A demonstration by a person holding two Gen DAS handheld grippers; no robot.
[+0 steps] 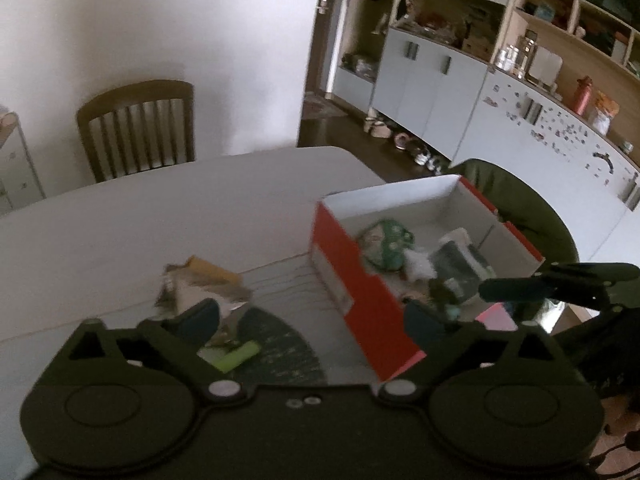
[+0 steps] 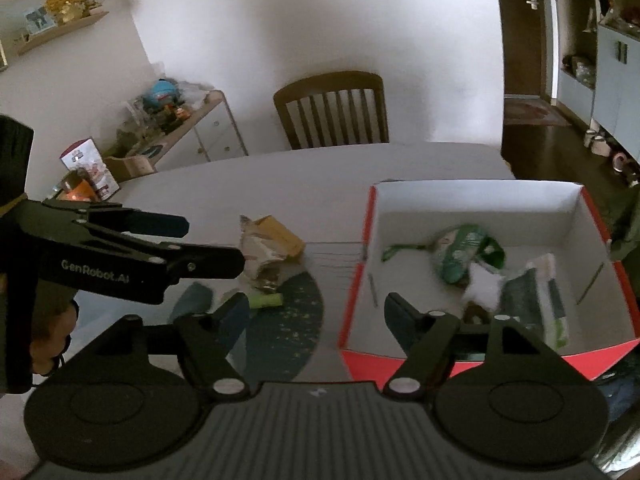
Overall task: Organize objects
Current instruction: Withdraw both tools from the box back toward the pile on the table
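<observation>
Nearest, in the left wrist view, the left hand-held gripper stands with its jaws wide apart and nothing between them. In the right wrist view, the right hand-held gripper is likewise apart and empty, straddling the near left corner of the box.

Just beyond, at about 10 o'clock from the right hand-held gripper, a lime-green tube lies on a dark round mat on the surface. Further out at 11 o'clock sits a crumpled wrapper touching a yellow packet.

At 1 o'clock the red box, white inside, already holds a green pouch, a white scrap and a green-and-white packet.

The step in hand appears to be fetching the next loose item. To do it well, bring the left jaws down astride the tube across its short axis, close firmly, lift clear of the box wall, then release over the bare floor at the box's far side.
</observation>
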